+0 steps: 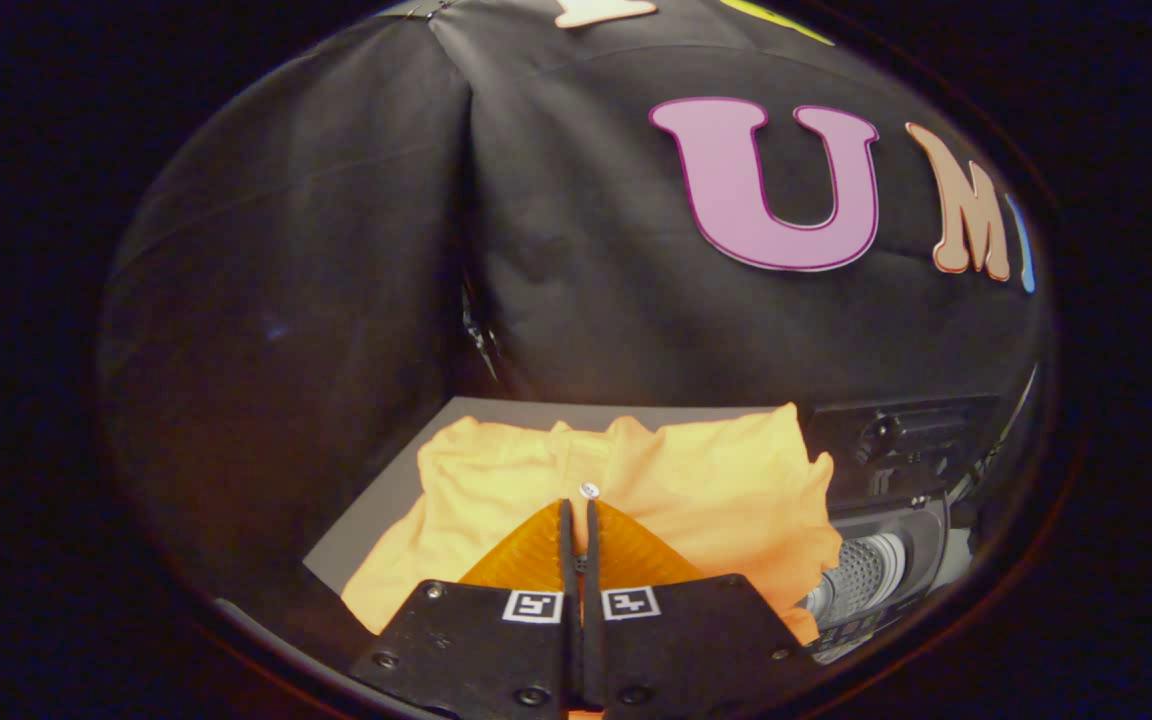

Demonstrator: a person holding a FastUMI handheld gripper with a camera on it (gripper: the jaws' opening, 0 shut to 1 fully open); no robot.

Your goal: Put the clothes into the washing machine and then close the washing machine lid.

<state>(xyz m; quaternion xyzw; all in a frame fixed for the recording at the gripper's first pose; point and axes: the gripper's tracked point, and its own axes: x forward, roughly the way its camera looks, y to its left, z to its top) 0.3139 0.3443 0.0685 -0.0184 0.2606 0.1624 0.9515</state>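
Observation:
An orange garment (716, 490) lies crumpled on a grey table top (376, 520), spreading ahead of my fingers and to both sides of them. A small white button (590, 490) on it sits just beyond my fingertips. My gripper (577, 508) hovers over the near part of the garment with its two fingers pressed together and no cloth showing between them. To the right of the garment stands the washing machine (921, 440), dark, with knobs on its panel. Its ribbed metal drum (861, 570) shows through the open top, and the garment's right edge reaches up to it.
The black cloth wall (576, 280) of the booth rises close behind the table and wraps around the left side. A thin dark edge (1011, 420) stands up at the machine's far right; I cannot tell whether it is the lid.

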